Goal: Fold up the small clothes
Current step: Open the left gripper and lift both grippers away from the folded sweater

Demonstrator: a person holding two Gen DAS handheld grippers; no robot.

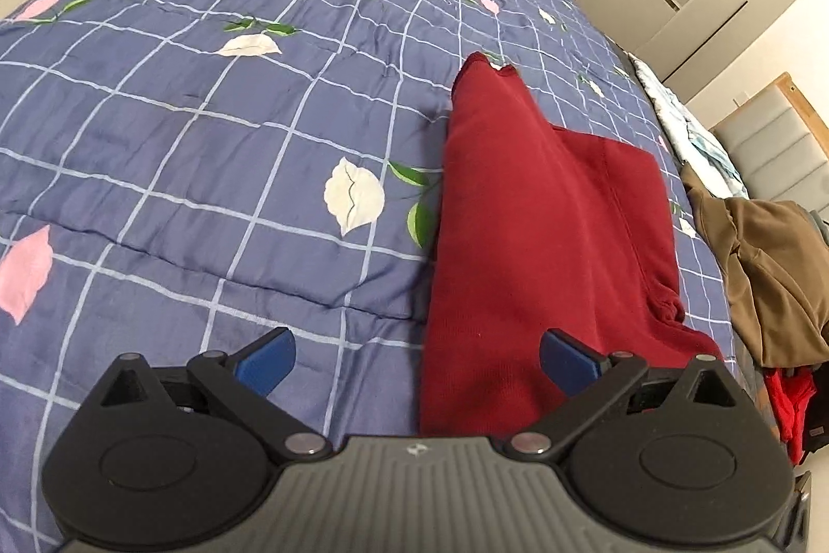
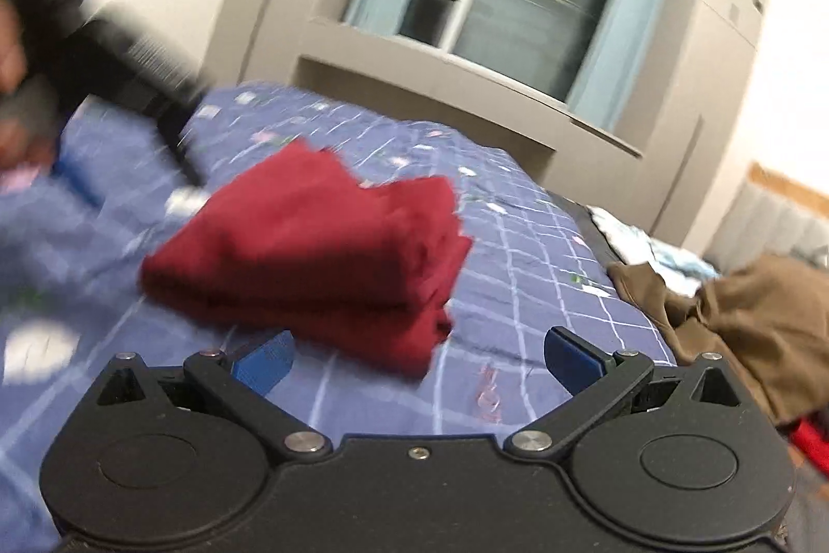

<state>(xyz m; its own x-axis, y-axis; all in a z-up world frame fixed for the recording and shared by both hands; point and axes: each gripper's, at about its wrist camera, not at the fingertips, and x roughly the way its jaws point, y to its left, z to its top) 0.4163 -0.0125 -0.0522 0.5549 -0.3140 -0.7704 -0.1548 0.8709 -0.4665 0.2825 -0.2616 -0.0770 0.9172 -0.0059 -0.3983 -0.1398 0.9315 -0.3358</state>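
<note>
Here the dark red garment [image 1: 544, 231] lies folded on the bed [image 1: 207, 112], close to the bed's near edge and toward the right side. It looks like a thick, soft bundle with a few layers stacked up. In the right wrist view, its near edge shows the layers one on top of the other, and the far corner sticks up a little. That view is blurry, so small details are hard to tell.

The left tongs [image 1: 417, 358] are wide open and hold nothing. They hang just above the near end of the red bundle. The right tongs [image 2: 417, 358] are wide open too, and empty, a little way back from the bundle.

The fold looks almost done. To finish it well, I think the tongs should press the top flat and tuck in the far corner, so the layers line up. Going slowly would help, because soft cloth slides and a quick push could knock the stack open.

A brown garment [image 1: 767, 273] lies in a loose heap at the right edge of the bed, well apart from the red one. It may be next.
</note>
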